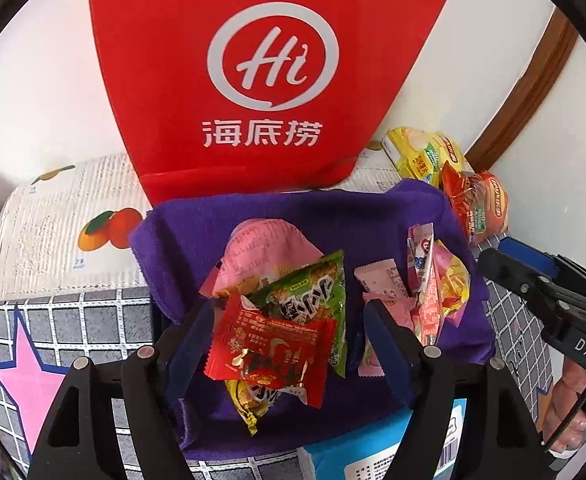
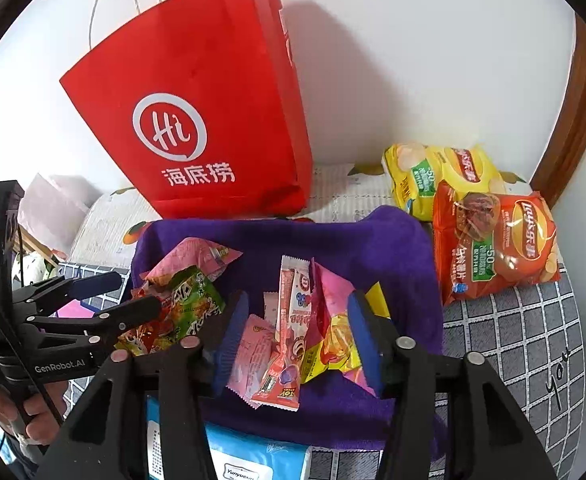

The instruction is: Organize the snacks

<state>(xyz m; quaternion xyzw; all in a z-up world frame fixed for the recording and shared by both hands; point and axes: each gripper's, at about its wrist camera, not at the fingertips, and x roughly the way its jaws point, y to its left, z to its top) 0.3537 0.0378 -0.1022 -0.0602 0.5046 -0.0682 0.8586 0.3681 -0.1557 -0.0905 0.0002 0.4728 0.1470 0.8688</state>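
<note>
White wall behind; the bench carries a grey grid-pattern cover, with a purple towel spread directly ahead of both my grippers. A red paper bag stands upright beyond the towel, against the wall.

Left gripper: jaws wide apart, holding nothing, straddling a red sachet that lies on top of a green packet and a pink packet. Right gripper: likewise wide open and empty, with a heap of pink and yellow wrappers between its fingers.

Two crisp bags, yellow and orange, lie beyond and right of the right gripper, the orange one overlapping the yellow.

Assessment: the sachets look light, thin and crinkly, with glossy film likely to slip. I judge the sealed crimped edge the best hold. The crisp bags appear air-filled and their contents fragile; grip the top seam, lightly.
</note>
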